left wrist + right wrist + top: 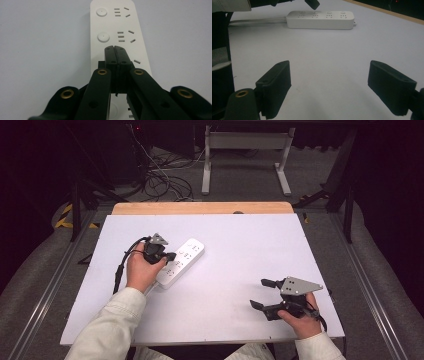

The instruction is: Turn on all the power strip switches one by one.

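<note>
White power strip (180, 262) lies on the white table (240, 245), left of centre, running diagonally away from the person; its cord trails back toward the left forearm. Left gripper (169, 256) sits over the strip's middle, jaws pressed together with nothing between them, tips just above or touching the face near a round switch button (103, 37); contact cannot be told. Likely step: pressing a switch with the closed tips. Right gripper (264, 293) rests well apart, near the table's right front edge, jaws spread wide and empty. Next move probably calls for a small, straight downward push centred on the button, without sliding the strip.
</note>
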Tool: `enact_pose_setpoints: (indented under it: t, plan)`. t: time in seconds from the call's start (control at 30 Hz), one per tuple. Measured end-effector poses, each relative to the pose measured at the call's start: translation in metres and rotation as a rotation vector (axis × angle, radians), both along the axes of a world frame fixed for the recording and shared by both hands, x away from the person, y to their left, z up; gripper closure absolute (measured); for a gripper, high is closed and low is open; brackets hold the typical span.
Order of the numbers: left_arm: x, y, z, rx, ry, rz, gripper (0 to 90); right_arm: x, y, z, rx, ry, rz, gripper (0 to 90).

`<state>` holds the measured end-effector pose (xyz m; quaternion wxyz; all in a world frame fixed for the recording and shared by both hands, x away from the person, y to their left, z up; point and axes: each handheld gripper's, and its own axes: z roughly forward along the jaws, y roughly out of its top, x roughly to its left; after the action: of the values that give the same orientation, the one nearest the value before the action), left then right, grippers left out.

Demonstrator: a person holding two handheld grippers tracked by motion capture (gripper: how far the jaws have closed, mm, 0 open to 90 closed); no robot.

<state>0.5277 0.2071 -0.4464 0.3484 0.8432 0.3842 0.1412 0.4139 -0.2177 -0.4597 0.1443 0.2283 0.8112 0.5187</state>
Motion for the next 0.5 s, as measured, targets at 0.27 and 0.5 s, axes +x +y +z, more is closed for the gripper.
enact_pose_setpoints:
  t: [0.27, 0.5]
  plan:
    - [0.0033, 0.0009, -0.0045, 0.013, 0.000, 0.020, 90.0, -0.0002, 0.0007, -0.0003, -0.003, 0.002, 0.005, 19.2]
    - [0.0042, -0.0003, -0.0067, 0.017, 0.006, 0.013, 90.0, 0.0000, 0.0005, -0.0011, -0.003, 0.006, 0.006, 19.2]
